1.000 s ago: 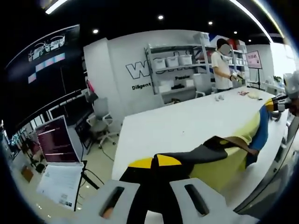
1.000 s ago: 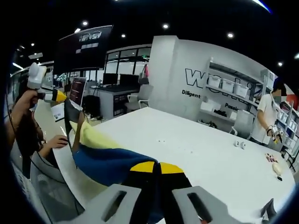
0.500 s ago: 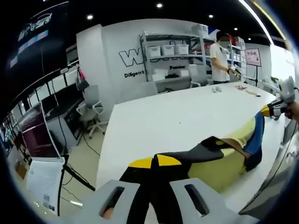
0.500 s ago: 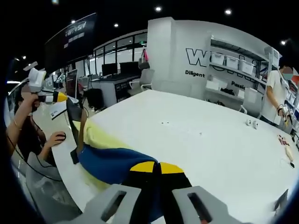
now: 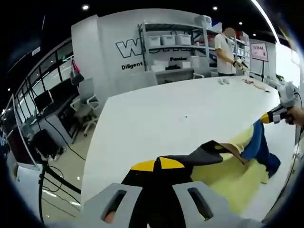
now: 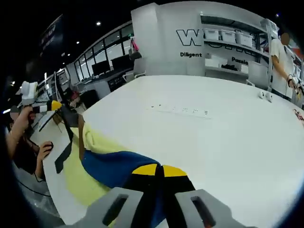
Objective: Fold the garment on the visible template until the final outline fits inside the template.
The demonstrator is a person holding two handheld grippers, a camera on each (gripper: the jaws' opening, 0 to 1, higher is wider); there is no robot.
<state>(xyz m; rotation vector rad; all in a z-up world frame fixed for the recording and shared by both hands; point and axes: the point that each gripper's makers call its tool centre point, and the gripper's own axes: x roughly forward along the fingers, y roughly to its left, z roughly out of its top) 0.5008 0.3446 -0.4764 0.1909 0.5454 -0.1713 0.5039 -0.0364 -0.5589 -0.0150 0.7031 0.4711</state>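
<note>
Garment: a soft cloth garment in pale yellow, royal blue and dark grey [image 5: 228, 164], stretched between the two grippers above the near edge of the table; in the right gripper view its blue part [image 6: 114, 166] runs from the jaws toward 10 o'clock.
Left gripper: the grey two-jaw left gripper with yellow-tipped black pads [image 5: 157, 166] has its jaws pressed together, pinching the dark grey end of the garment at 6 o'clock of its view; it also appears at 9 o'clock in the right gripper view [image 6: 53, 105], held by a hand.
Right gripper: the matching right gripper [image 6: 159, 170] is pinched on the blue end; seen at 3 o'clock in the left gripper view [image 5: 266, 118].
Table: a large white table [image 5: 180, 109], bare beyond the cloth.
Background: a person in a white shirt [image 5: 225, 50] at 1 o'clock beside grey metal shelves [image 5: 171, 45].
Template: cannot tell where it lies.
</note>
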